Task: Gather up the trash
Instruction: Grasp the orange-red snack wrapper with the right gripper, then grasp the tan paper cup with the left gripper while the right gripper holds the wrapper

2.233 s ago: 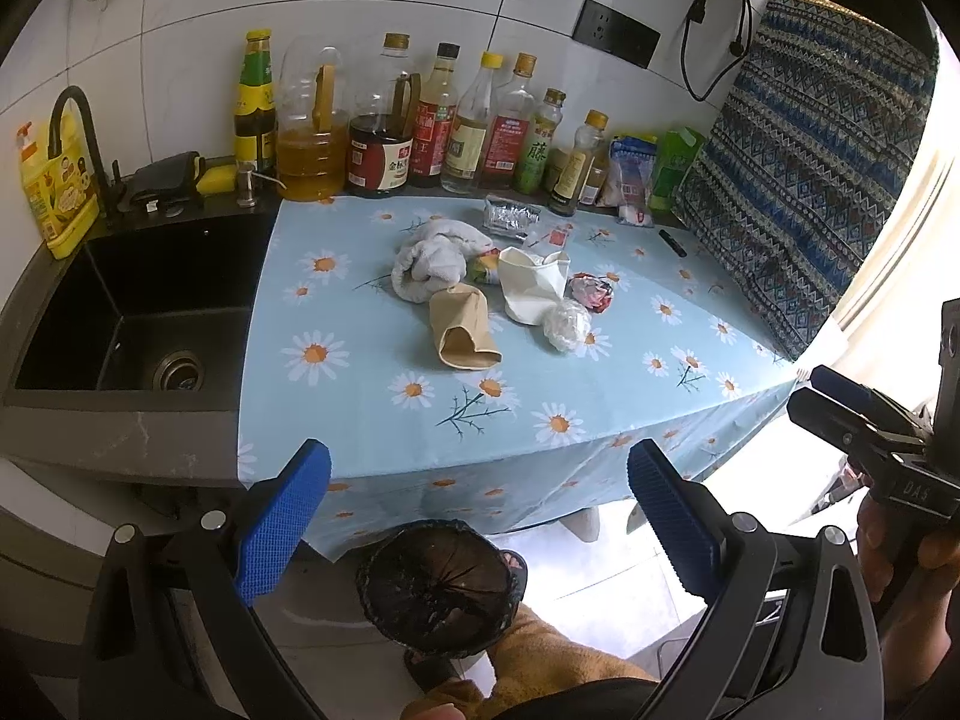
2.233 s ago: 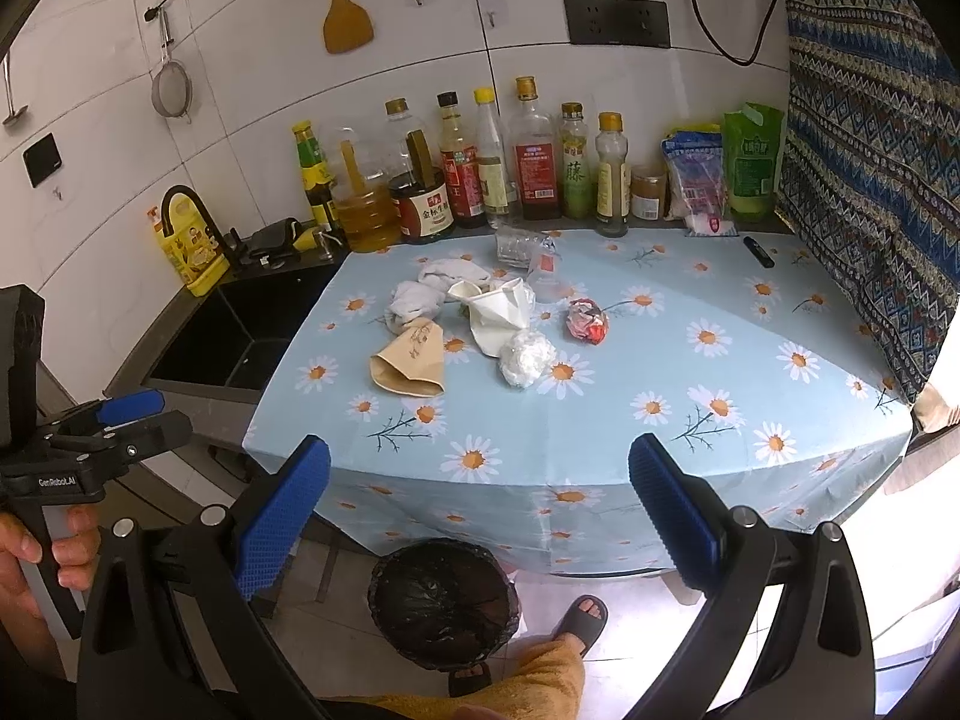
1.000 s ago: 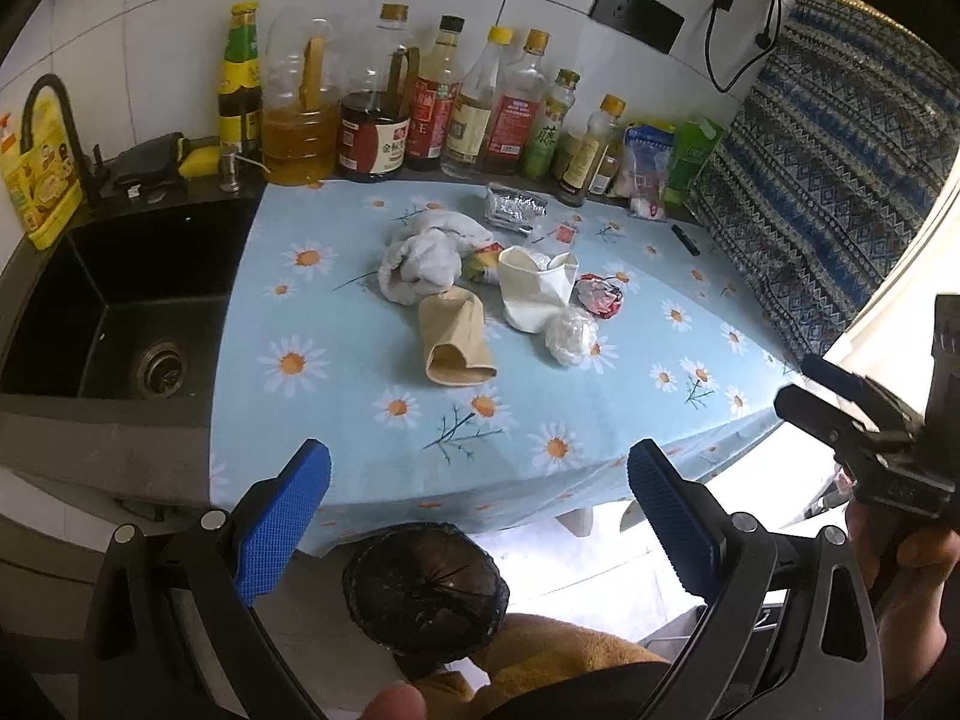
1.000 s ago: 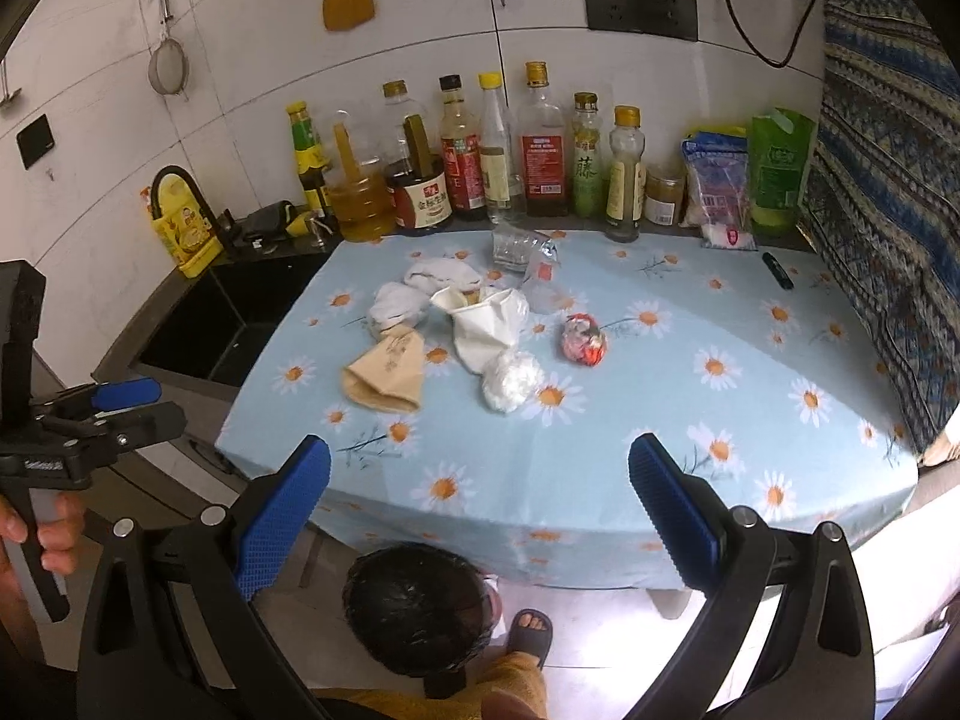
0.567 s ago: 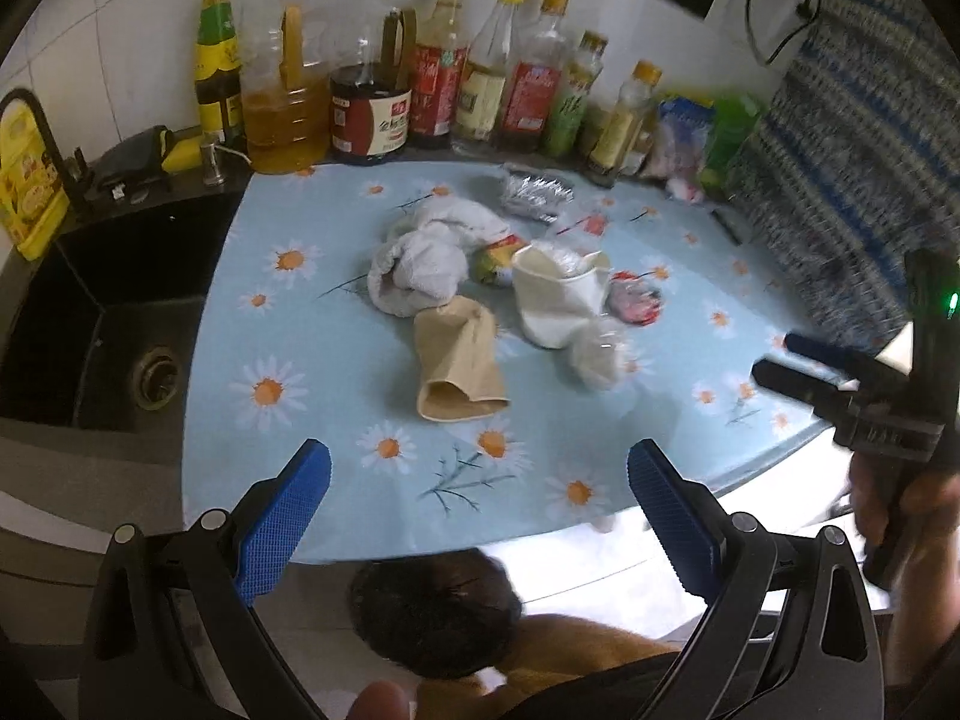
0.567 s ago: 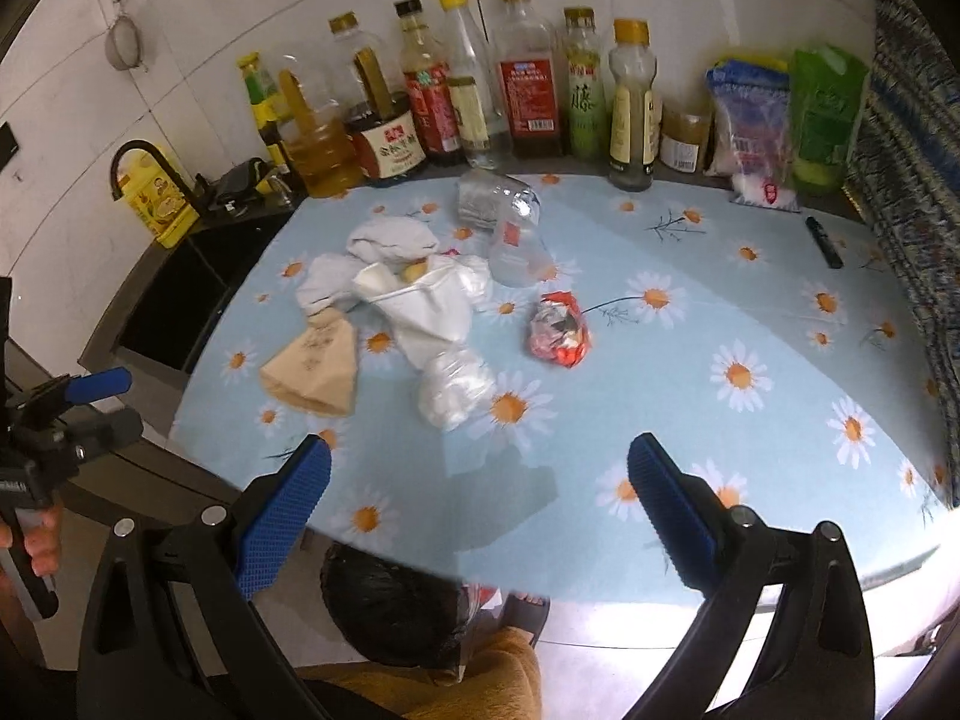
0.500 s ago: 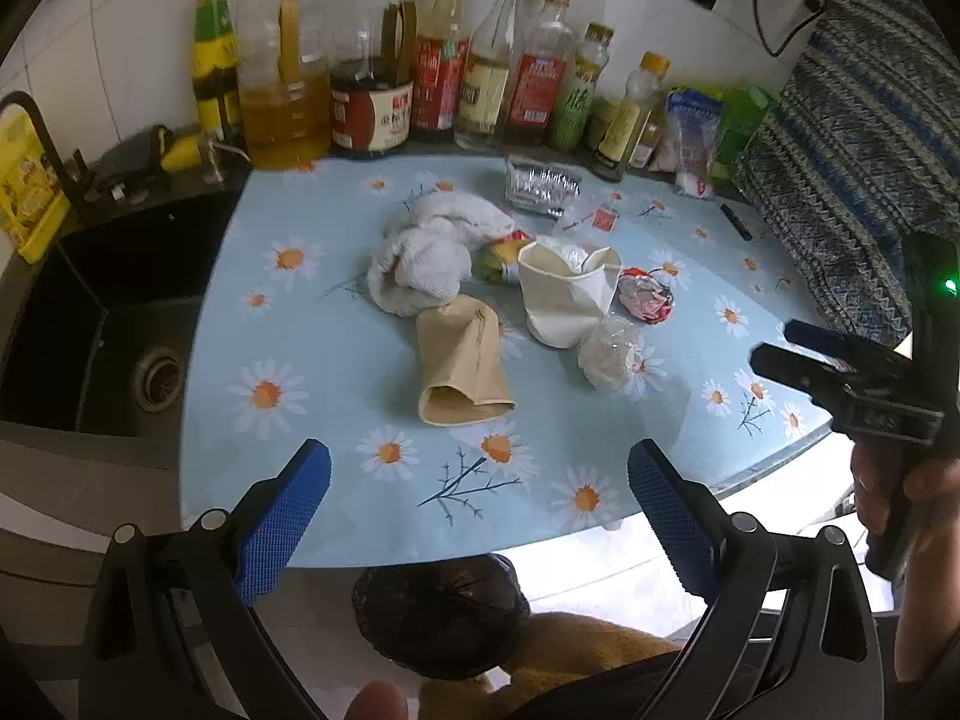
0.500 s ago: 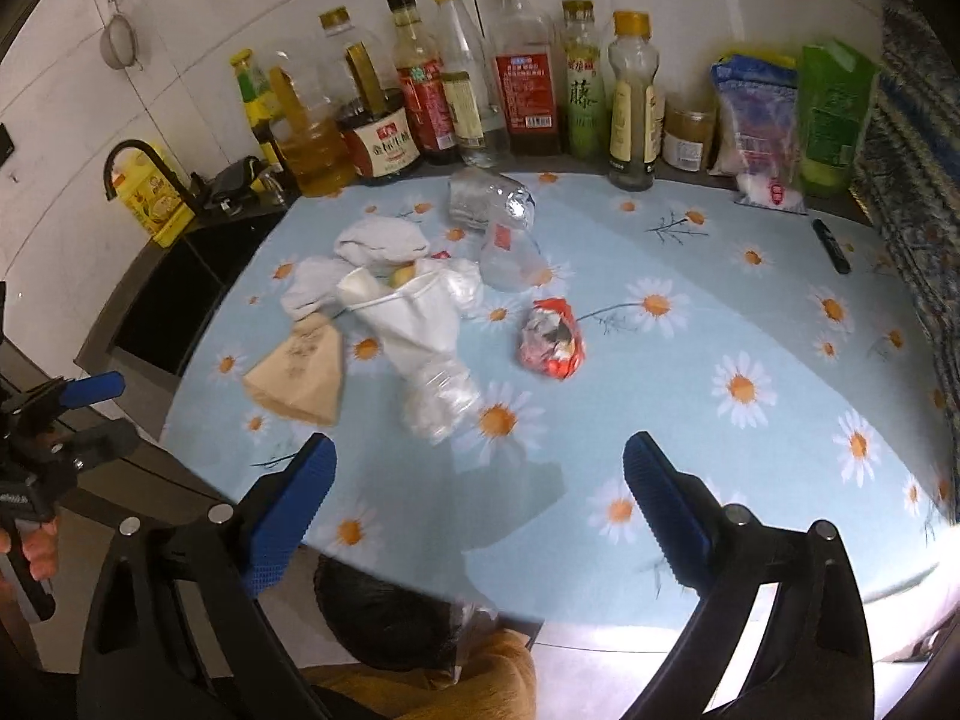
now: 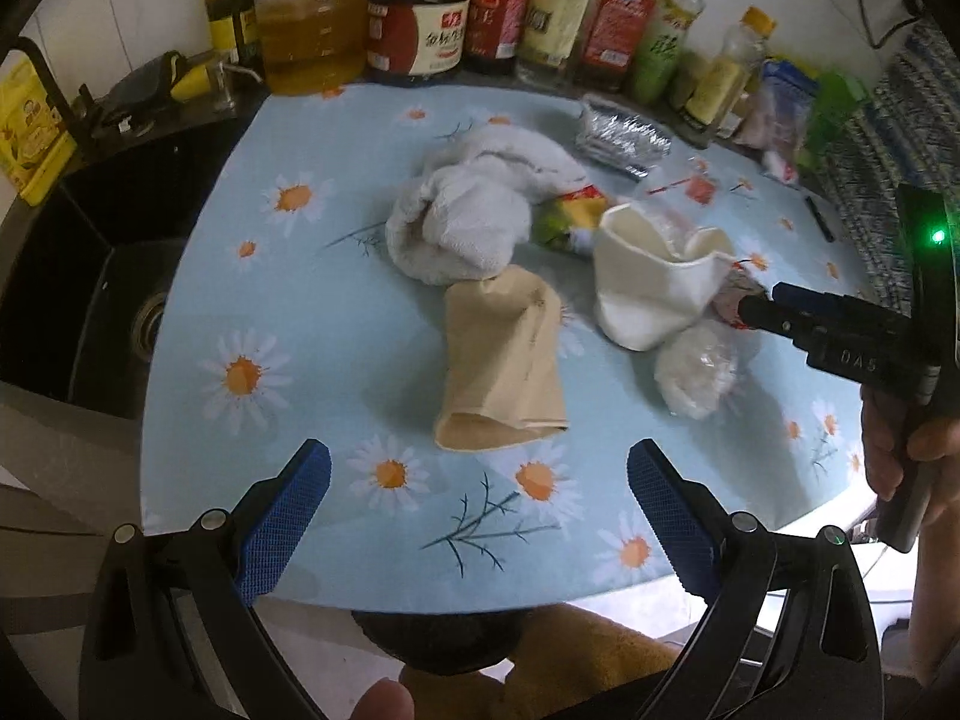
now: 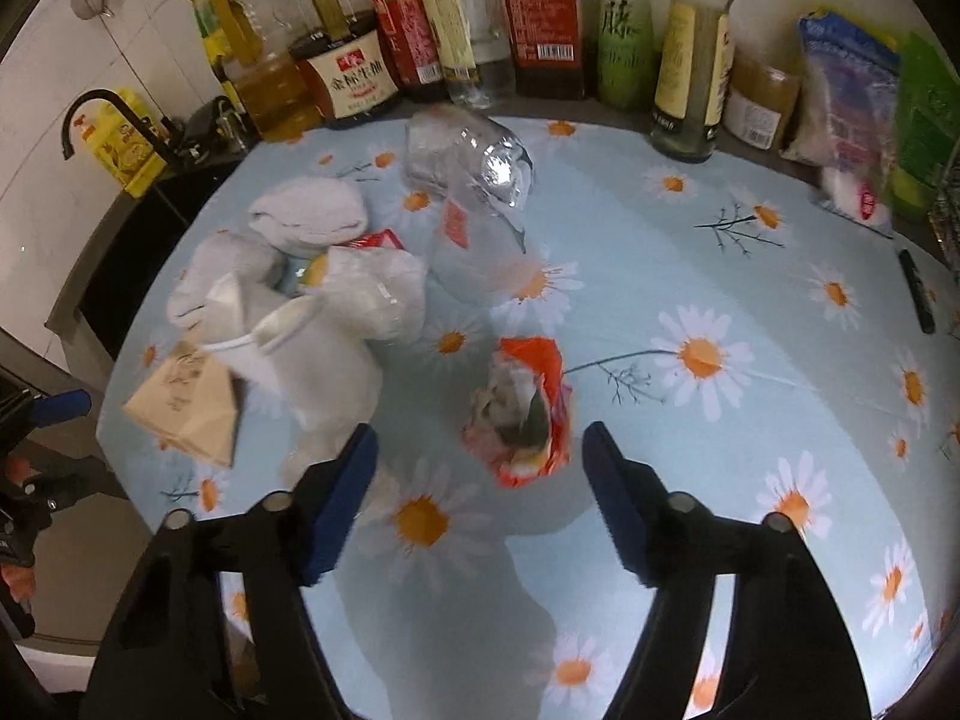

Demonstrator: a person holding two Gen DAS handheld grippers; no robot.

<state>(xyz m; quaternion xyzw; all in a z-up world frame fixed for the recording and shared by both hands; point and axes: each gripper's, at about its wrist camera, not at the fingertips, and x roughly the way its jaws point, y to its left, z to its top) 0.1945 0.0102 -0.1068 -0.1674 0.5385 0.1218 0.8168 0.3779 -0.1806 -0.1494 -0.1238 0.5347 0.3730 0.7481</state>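
Trash lies on the daisy tablecloth (image 9: 336, 324): a brown paper bag (image 9: 501, 360), a white crushed paper cup (image 9: 651, 285), a white cloth (image 9: 474, 210), a clear plastic wad (image 9: 696, 375) and a foil wrapper (image 9: 621, 138). My left gripper (image 9: 477, 507) is open and empty above the table's front edge, short of the paper bag. My right gripper (image 10: 480, 462) is open with its jaws either side of a red crumpled snack wrapper (image 10: 522, 414), not touching it. The cup (image 10: 306, 354), the paper bag (image 10: 186, 402) and a clear plastic cup (image 10: 474, 174) lie beyond.
A row of sauce and oil bottles (image 10: 540, 18) stands along the back wall. A black sink (image 9: 90, 276) is left of the table. A black-lined trash bin (image 9: 438, 642) sits on the floor under the front edge. A black pen (image 10: 915, 291) lies at the right.
Both grippers have moved forward and down over the table. The right gripper's jaws have narrowed and now frame the red wrapper. The left gripper has come close to the paper bag.
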